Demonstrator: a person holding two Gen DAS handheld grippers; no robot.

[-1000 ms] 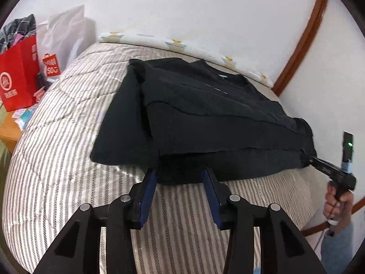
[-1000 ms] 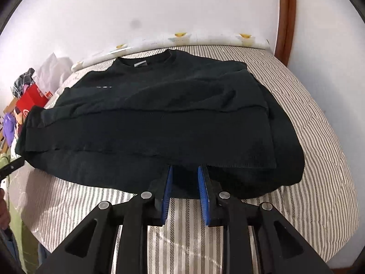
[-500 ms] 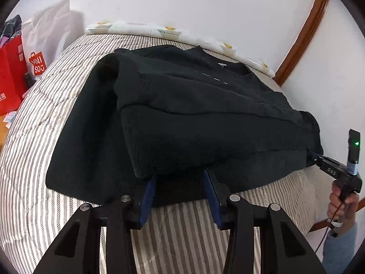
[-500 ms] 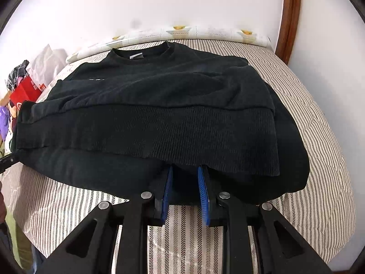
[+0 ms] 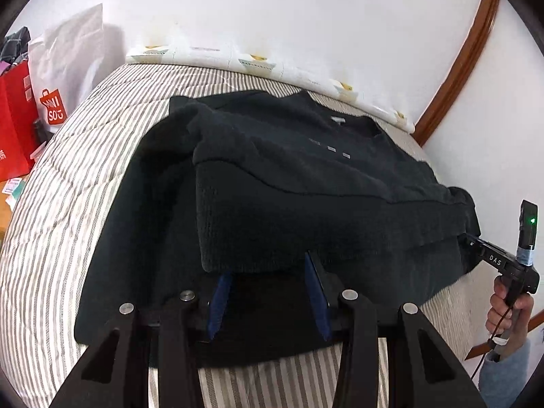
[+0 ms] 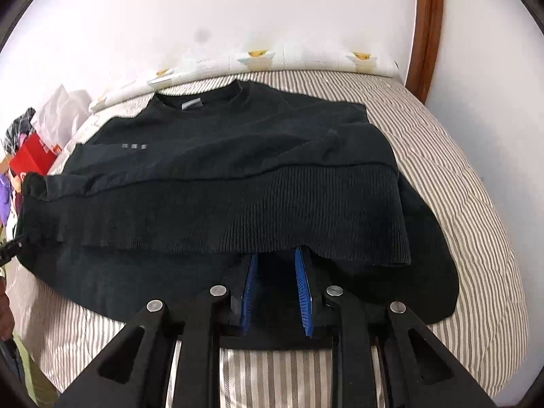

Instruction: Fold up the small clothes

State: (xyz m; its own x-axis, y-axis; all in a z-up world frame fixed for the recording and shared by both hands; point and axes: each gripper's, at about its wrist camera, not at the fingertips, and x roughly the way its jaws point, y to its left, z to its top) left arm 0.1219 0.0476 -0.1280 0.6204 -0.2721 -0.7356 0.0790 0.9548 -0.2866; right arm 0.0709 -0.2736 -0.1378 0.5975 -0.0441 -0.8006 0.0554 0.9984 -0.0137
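Observation:
A black sweater (image 5: 289, 176) lies on a striped bed, its ribbed hem folded back toward the collar. It fills the right wrist view (image 6: 238, 170) too. My left gripper (image 5: 268, 268) sits at the hem's left part, fingers apart, their tips under the ribbed band. My right gripper (image 6: 277, 258) sits at the hem's right part, fingers apart, tips under the band. No cloth shows pinched between either pair of pads. The right gripper also shows in the left wrist view (image 5: 493, 261), at the sweater's far edge.
The striped bed (image 5: 68, 221) runs to a white wall with a patterned pillow strip (image 6: 258, 61). A red bag (image 5: 13, 125) and a white bag (image 5: 68, 68) stand at the left. A wooden trim (image 5: 455, 68) stands at the right.
Both grippers have moved forward over the sweater, carrying the ribbed hem further toward the collar. The fold is deeper than a second ago.

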